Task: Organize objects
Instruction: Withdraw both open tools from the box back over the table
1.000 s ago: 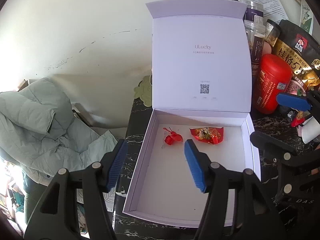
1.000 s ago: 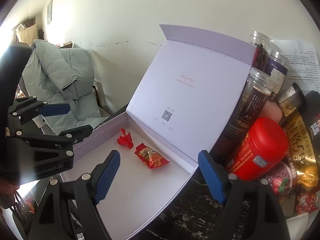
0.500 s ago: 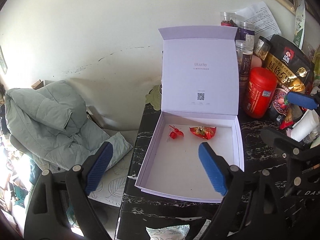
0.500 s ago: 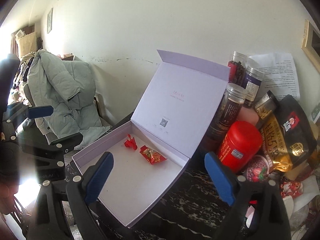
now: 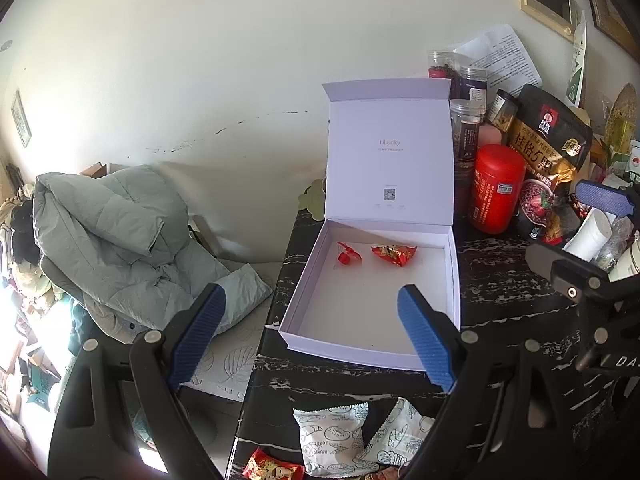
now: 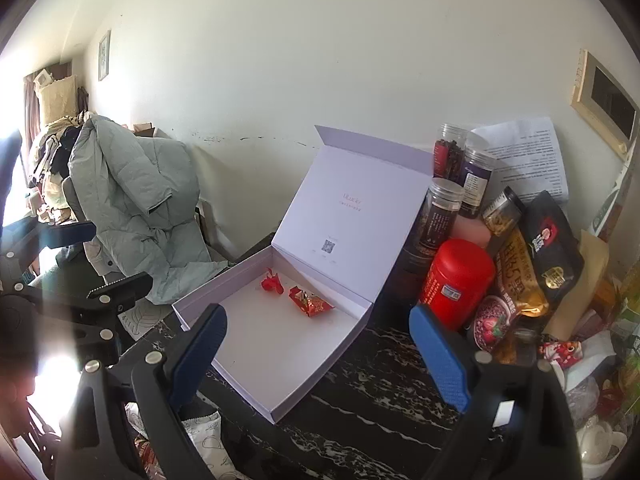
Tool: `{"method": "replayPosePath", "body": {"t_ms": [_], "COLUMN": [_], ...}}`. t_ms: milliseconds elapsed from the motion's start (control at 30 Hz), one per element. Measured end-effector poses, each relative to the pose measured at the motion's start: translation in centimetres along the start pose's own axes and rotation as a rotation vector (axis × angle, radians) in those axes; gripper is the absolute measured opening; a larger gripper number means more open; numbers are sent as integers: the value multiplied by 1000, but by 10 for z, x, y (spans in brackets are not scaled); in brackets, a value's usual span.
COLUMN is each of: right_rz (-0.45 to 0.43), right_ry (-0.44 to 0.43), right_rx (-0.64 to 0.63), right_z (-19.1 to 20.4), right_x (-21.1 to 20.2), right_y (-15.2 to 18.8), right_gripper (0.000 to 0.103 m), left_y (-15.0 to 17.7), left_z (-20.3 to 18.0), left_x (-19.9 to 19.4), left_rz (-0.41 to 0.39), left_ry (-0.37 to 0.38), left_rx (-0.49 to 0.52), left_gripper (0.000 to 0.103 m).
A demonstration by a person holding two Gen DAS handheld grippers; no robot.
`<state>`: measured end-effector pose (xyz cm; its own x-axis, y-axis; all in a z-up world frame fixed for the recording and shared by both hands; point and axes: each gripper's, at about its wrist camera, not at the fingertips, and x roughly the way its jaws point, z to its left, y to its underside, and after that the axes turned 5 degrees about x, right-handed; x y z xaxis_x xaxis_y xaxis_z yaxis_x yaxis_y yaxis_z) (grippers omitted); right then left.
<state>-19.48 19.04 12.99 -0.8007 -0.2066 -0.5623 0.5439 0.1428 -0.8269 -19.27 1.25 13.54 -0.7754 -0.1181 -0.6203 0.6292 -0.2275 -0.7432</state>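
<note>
Grippers both tilt downward over the dark marbled table (image 5: 500, 288): the left gripper (image 5: 308, 336) has its blue pads spread wide with nothing between them, and the right gripper (image 6: 320, 354) is equally wide and empty. From the left gripper, the open white box (image 5: 372, 344) lies ahead at twelve o'clock, holding a small red candy (image 5: 349, 255) and a red wrapped sweet (image 5: 394, 254) near its upright lid. White snack packets (image 5: 334, 438) lie at six o'clock, just below the pads.

right gripper (image 6: 318, 354) fingers apart, empty | white box (image 6: 224, 294) open | two red candies (image 6: 310, 302) inside
</note>
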Motion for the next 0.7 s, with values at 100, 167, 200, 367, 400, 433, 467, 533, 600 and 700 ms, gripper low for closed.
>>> {"method": "replayPosePath", "body": {"t_ms": [100, 167, 200, 367, 400, 433, 467, 533, 600, 700], "right_rz": [-8, -14, -16, -23, -25, -26, -27, -28, -26, -20], "right_ry": [-1, 2, 3, 1, 0, 0, 0, -3, -7, -11], "right_rx": [-1, -1, 0, 7, 6, 6, 5, 5, 6, 7], "right_z": [0, -1, -2, -3, -3, -3, -2, -1, 0, 2], "right_x": [-13, -21, -24, -40, -44, -46, -48, -53, -57, -62], "right_y": [5, 9, 11, 22, 24, 27, 29, 34, 39, 49], "right_gripper": [94, 94, 94, 94, 94, 94, 94, 95, 95, 95], "left_y": [7, 12, 14, 26, 29, 33, 35, 42, 50, 61], "left_z": [-1, -1, -1, -5, -6, -8, -10, -12, -12, -13], "left_x": [-12, -19, -23, -41, -44, -48, -49, -54, -58, -63], "left_rz": [-8, -12, -14, -27, -29, -29, -26, -22, -18, -11], "left_ry": [-8, -10, -8, -7, -7, -7, -7, 0, -2, 3], "left_rx": [-3, -7, -12, -21, -19, -17, -16, -20, -31, -42], "left_gripper": [88, 88, 88, 89, 89, 89, 89, 89, 89, 89]}}
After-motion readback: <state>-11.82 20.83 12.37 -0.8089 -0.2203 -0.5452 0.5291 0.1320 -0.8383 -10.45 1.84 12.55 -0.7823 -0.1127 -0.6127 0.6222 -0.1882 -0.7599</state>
